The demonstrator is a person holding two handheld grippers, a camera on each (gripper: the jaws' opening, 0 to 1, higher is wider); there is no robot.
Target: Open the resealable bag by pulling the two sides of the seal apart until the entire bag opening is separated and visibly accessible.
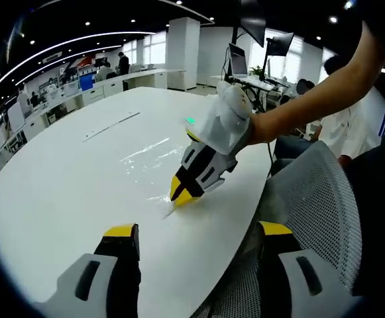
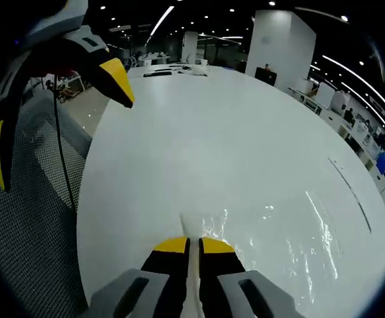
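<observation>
The clear resealable bag (image 1: 142,156) lies flat on the white table (image 1: 66,185), and its near corner is pinched between the pressed-together jaws of the right gripper (image 1: 181,193); in the right gripper view that same gripper (image 2: 193,244) has a white strip of the bag (image 2: 272,232) running up between its yellow tips. The left gripper (image 1: 195,232) hangs with its jaws spread wide and nothing between them, near the table's edge and apart from the bag; it shows again at the upper left of the right gripper view (image 2: 59,93), also spread. By these pictures the task looks barely begun: one side of the bag is gripped, the other side is not yet taken, and no parting of the seal can be made out, though the film is too clear and glossy to be sure. The bag sits near the curved table edge, just beside a mesh office chair (image 1: 318,199), so the room on that side is tight; across the table the surface lies bare and wide, giving ample space to pull.
</observation>
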